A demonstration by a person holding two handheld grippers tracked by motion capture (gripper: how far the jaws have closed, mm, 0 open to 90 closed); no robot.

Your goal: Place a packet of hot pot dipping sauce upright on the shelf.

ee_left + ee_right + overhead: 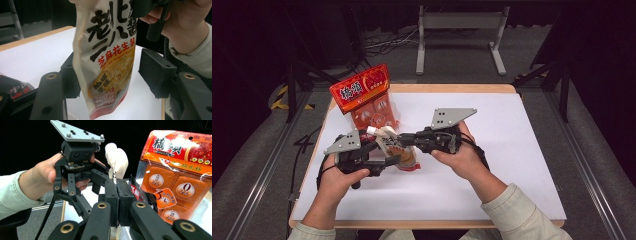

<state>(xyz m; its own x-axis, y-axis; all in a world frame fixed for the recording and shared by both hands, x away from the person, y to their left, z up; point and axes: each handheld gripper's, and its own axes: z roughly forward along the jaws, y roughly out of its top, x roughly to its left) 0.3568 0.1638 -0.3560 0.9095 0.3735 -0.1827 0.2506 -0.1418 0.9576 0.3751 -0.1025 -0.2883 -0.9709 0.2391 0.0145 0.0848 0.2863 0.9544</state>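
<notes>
A white sauce pouch (400, 150) with black lettering and an orange picture hangs upright over the table. My right gripper (117, 195) is shut on its sealed top edge (116, 160). In the high view the right gripper (406, 136) reaches in from the right. My left gripper (388, 160) comes from the left, low on the pouch. In the left gripper view the pouch (110, 55) hangs between the jaws of the left gripper (112, 72). The left pad (71, 75) sits close against it. The right pad (155, 72) stands clearly apart, so this gripper is open.
A red and orange packet of seasoning blocks (364, 95) stands at the table's far left, just behind the pouch (175, 170). A dark packet (15, 90) lies beside the left jaw. White table surface (512, 150) stretches right. A metal stand (459, 22) is on the floor beyond.
</notes>
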